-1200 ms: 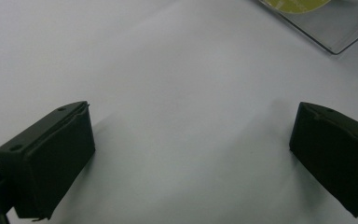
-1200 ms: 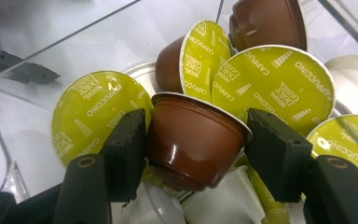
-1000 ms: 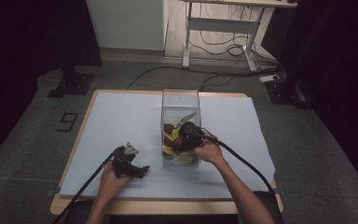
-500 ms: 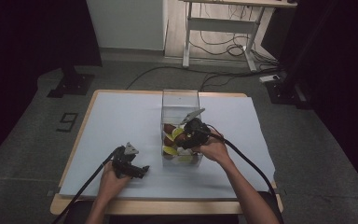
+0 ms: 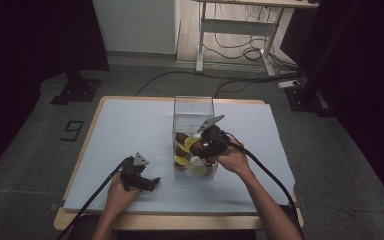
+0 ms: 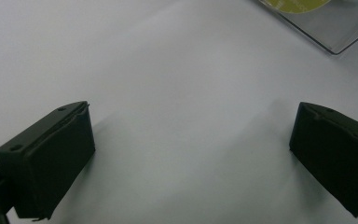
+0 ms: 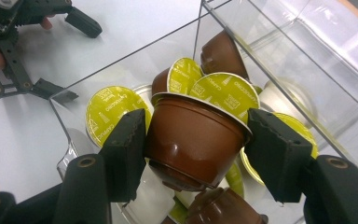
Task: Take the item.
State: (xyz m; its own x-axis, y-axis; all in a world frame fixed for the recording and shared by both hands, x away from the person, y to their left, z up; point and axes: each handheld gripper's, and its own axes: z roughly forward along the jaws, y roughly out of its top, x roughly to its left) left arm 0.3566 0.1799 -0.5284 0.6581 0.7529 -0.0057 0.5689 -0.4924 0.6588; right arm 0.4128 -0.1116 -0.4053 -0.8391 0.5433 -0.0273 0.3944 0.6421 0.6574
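My right gripper [image 7: 198, 133] is shut on a brown coffee capsule [image 7: 191, 144] with a yellow-green foil lid, and the capsule is tilted on its side between the pads. It hangs inside a clear plastic box [image 5: 193, 102] at the table's middle, above several more brown and yellow-green capsules [image 7: 114, 112]. In the high view the right gripper [image 5: 200, 145] reaches into the box from its right side. My left gripper [image 5: 147, 182] rests on the white table left of the box, open. Nothing lies between its black fingers [image 6: 56, 154].
The box's near corner [image 6: 326, 32] lies ahead of the left gripper. White sheet [image 5: 130, 130] covers the tabletop, with bare space left of and behind the box. The left gripper [image 7: 70, 58] lies beyond the box wall in the right gripper view. Cables trail from both grippers toward the front edge.
My right gripper has lifted a little, and slightly to the right, with the capsule held inside the box. The left gripper has stayed put.
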